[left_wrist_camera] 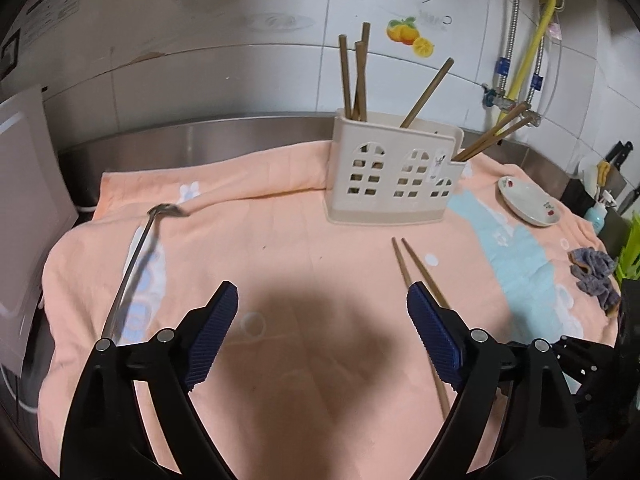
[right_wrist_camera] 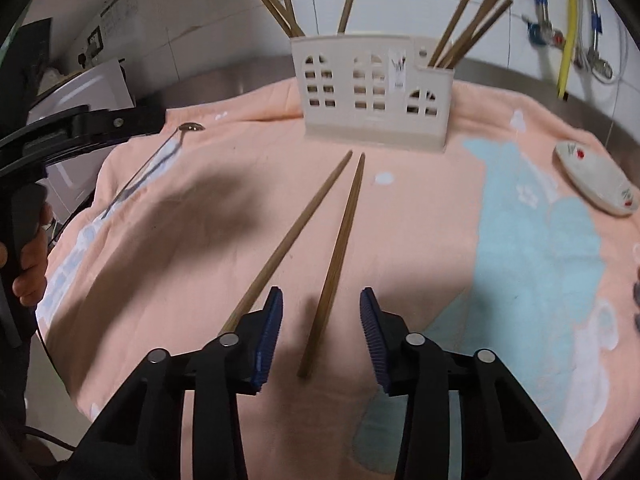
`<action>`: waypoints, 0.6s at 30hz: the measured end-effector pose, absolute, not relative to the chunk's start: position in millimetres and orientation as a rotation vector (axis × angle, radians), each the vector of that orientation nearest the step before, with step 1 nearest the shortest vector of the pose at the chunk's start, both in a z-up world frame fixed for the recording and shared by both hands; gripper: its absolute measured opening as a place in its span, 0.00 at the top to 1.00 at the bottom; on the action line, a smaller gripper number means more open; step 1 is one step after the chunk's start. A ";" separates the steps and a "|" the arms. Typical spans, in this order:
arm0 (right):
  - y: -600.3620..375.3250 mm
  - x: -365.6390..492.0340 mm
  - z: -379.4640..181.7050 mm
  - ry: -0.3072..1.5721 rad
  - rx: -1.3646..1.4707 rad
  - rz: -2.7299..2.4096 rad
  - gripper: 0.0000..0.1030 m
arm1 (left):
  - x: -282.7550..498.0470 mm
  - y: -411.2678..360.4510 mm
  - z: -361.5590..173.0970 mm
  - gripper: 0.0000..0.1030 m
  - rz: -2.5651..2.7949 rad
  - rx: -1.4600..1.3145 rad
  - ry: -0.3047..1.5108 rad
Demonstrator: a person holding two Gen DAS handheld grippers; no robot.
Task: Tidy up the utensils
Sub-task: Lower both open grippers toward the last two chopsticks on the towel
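Observation:
A cream utensil holder [left_wrist_camera: 392,184] [right_wrist_camera: 372,100] stands at the back of a peach towel with several wooden chopsticks upright in it. Two loose chopsticks [left_wrist_camera: 416,268] lie on the towel in front of it. My right gripper [right_wrist_camera: 321,293] is open just above them: the right chopstick [right_wrist_camera: 340,248] lies between its jaws untouched, and the left chopstick [right_wrist_camera: 288,240] runs under its left finger. A long metal ladle [left_wrist_camera: 136,252] [right_wrist_camera: 152,168] lies at the towel's left. My left gripper [left_wrist_camera: 321,288] is wide open over bare towel, between the ladle and the chopsticks.
A small white plate [left_wrist_camera: 528,202] [right_wrist_camera: 592,184] and a grey rag [left_wrist_camera: 594,276] sit at the towel's right. A steel rim and tiled wall with pipes run behind. A white appliance [left_wrist_camera: 24,200] stands at the left. A hand [right_wrist_camera: 28,264] holds the left gripper.

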State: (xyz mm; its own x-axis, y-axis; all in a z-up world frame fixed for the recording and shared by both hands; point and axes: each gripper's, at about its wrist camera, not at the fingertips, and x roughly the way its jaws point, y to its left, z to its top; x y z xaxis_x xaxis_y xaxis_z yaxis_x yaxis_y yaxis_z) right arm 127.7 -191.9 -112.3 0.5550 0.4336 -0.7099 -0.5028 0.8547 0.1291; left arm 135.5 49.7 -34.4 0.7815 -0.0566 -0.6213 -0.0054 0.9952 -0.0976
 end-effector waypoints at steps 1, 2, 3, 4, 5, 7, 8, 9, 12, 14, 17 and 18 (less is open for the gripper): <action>-191.2 128.6 -114.4 0.816 -0.092 0.552 0.69 | 134.0 50.5 -35.9 0.16 -0.028 -0.102 0.676; -190.5 130.1 -117.1 0.826 -0.084 0.553 0.72 | 132.0 51.9 -38.7 0.16 -0.029 -0.115 0.680; -190.3 131.3 -118.0 0.833 -0.075 0.556 0.74 | 130.5 52.6 -40.9 0.16 -0.029 -0.123 0.683; -189.5 132.4 -119.6 0.840 -0.068 0.558 0.75 | 129.9 52.7 -42.8 0.16 -0.028 -0.127 0.686; -188.4 133.1 -120.8 0.843 -0.067 0.557 0.76 | 129.0 52.7 -44.7 0.16 -0.027 -0.129 0.689; -185.7 134.4 -123.8 0.851 -0.069 0.553 0.78 | 127.6 53.2 -49.4 0.16 -0.023 -0.138 0.697; -185.2 135.2 -125.0 0.855 -0.068 0.549 0.79 | 127.3 53.3 -51.6 0.16 -0.024 -0.142 0.702; -185.0 135.8 -125.7 0.858 -0.066 0.547 0.80 | 127.0 53.1 -53.1 0.16 -0.026 -0.142 0.705; -183.1 137.3 -128.2 0.865 -0.068 0.538 0.84 | 125.9 51.5 -56.9 0.16 -0.029 -0.139 0.710; -181.5 138.3 -129.4 0.868 -0.072 0.533 0.85 | 126.0 49.7 -58.7 0.16 -0.033 -0.138 0.714; -179.5 137.9 -129.5 0.864 -0.086 0.524 0.86 | 126.5 48.2 -62.0 0.16 -0.038 -0.138 0.720; -178.7 137.6 -129.7 0.861 -0.094 0.518 0.87 | 126.6 47.6 -62.8 0.16 -0.038 -0.138 0.722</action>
